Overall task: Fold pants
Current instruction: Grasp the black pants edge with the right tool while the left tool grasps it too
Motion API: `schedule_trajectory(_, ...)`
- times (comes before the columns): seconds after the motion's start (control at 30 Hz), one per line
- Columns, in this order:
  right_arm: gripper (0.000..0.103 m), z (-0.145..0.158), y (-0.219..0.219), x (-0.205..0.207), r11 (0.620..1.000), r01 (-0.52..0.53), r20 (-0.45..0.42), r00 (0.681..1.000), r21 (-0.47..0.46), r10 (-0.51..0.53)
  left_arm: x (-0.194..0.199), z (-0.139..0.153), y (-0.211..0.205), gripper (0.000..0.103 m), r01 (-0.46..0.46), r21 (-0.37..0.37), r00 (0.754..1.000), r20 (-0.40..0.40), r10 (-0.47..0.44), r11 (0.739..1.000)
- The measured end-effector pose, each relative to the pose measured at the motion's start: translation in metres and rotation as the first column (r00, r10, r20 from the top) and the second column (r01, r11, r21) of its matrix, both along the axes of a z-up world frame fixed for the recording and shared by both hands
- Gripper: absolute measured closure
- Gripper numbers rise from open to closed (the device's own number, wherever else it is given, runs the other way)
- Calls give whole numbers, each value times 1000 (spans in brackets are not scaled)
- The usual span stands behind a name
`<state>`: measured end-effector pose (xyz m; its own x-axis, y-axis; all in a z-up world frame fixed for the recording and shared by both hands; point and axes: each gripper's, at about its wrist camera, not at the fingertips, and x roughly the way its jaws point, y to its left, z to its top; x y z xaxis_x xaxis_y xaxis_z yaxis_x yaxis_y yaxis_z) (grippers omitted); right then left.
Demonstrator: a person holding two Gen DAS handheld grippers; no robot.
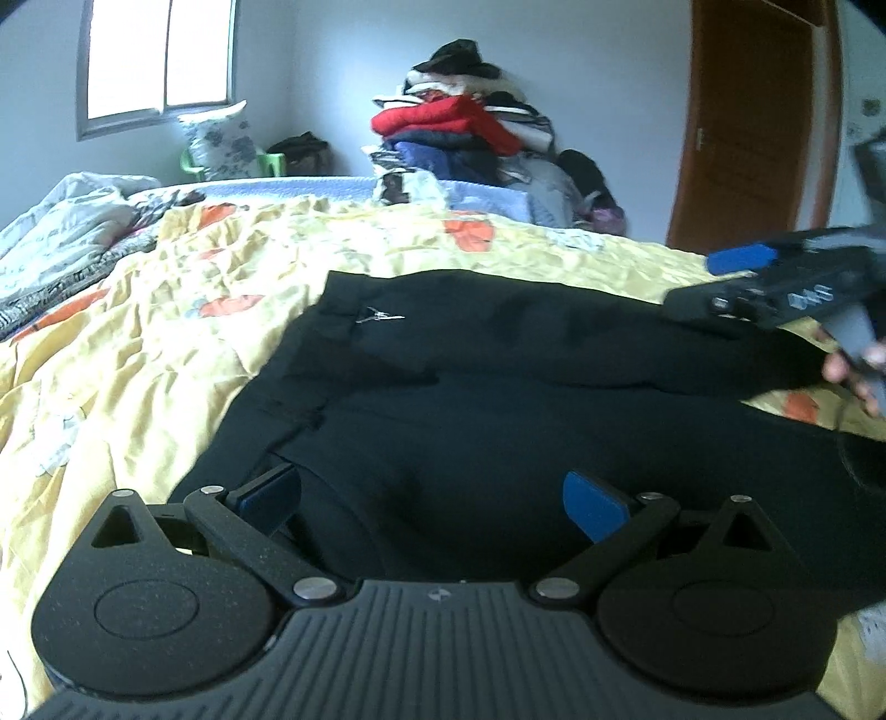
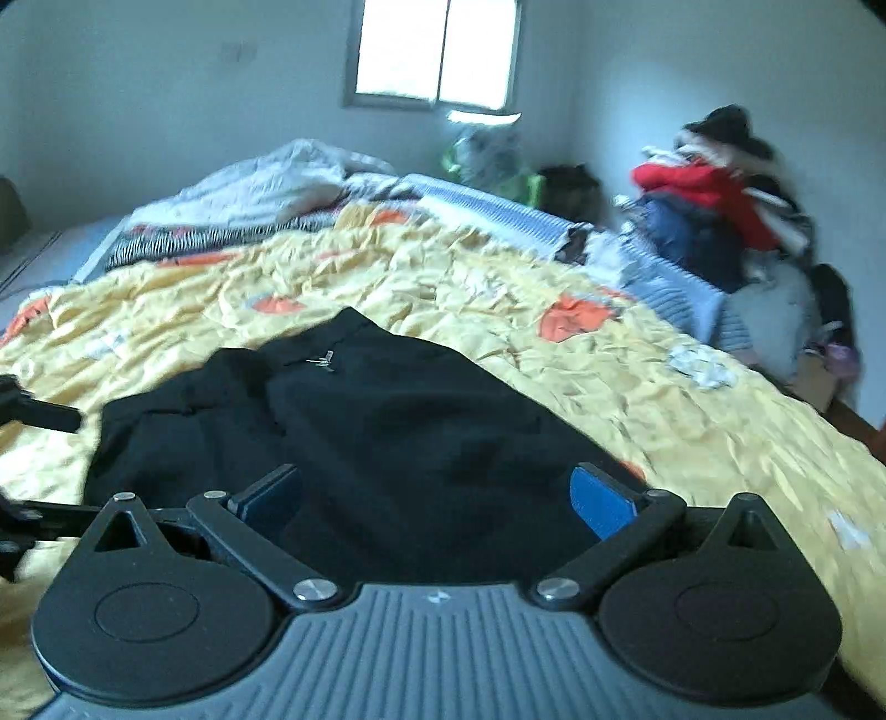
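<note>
The black pants (image 1: pixel 498 399) are spread on the yellow bedspread (image 1: pixel 138 360), directly ahead of and beneath both tools. The left gripper (image 1: pixel 434 498) is held wide apart over the fabric, nothing gripped. The right gripper (image 2: pixel 437 498) is likewise spread wide above the pants, nothing clamped.

The right gripper (image 2: pixel 434 498), jaws spread wide, hangs over black pants (image 2: pixel 360 421) (rumpled) on a yellow bedspread (image 2: pixel 554 382).

Dim daylight from window (image 2: pixel 437 52); blurred, fisheye-bent edges.
</note>
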<state>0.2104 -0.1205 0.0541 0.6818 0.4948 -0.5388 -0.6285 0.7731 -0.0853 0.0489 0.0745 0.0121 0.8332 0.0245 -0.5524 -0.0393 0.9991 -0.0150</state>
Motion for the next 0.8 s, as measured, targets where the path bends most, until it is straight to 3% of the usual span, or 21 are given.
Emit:
schedule_trajectory(0.17,0,-12,22,67,990,-28,-28,999,-136,24,14,3,9,1,-13,25,1000,-14,13,1000)
schedule_trajectory(0.3,0,-33,26,129,993,19,-176,984,-116,-39,30,3,13,1,-13,64,999,-28,15,998)
schedule_trajectory(0.43,3,-55,30,167,991,-14,-218,976,-131,-15,51,5,18,1,-12,75,999,-40,15,997)
schedule_trajectory(0.47,8,-59,32,174,991,-28,-236,972,-128,-3,59,6,18,1,-10,74,999,-42,13,997)
schedule_trajectory(0.5,21,-62,33,182,992,-43,-263,965,-119,10,66,8,18,1,-7,72,999,-40,10,997)
schedule_trajectory(0.53,42,-66,32,188,994,-58,-294,955,-96,27,74,8,18,1,-4,73,999,-38,6,997)
schedule_trajectory(0.63,76,-67,30,193,994,-99,-328,941,-36,82,103,13,19,1,-9,62,999,-45,11,998)
schedule_trajectory(0.7,92,-65,34,180,989,-126,-281,955,-78,100,127,19,28,1,-17,-8,998,-60,16,1000)
schedule_trajectory(0.77,94,-59,37,159,981,-142,-196,974,-133,114,150,23,42,1,-37,-143,995,-101,22,989)
schedule_trajectory(0.8,96,-56,39,146,974,-157,-151,980,-162,133,164,24,53,1,-56,-245,992,-125,25,968)
